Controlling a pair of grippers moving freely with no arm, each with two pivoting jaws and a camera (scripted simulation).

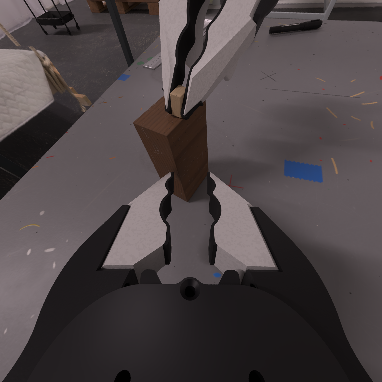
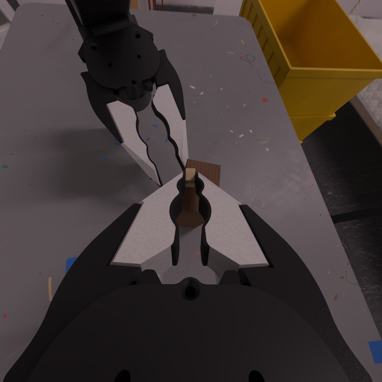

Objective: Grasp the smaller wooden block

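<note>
The smaller wooden block (image 1: pixel 177 98) is pale and stands on top of a tall dark brown block (image 1: pixel 175 148) on the grey table (image 1: pixel 82 186). My right gripper (image 1: pixel 176 113) comes down from above and is shut on the pale block; its own view shows the block (image 2: pixel 189 175) pinched between its fingertips (image 2: pixel 189 176), with the dark block (image 2: pixel 208 170) below. My left gripper (image 1: pixel 190 174) is open and empty, low at the table, its fingertips on either side of the dark block's lower part. It also shows in the right wrist view (image 2: pixel 171 176).
A yellow bin (image 2: pixel 310 62) stands at the table's far right edge. A black marker (image 1: pixel 295 25) and a ruler (image 1: pixel 153 63) lie at the far side. Blue tape (image 1: pixel 302 171) marks the table. A black cart (image 1: pixel 53 18) stands on the floor beyond the left edge.
</note>
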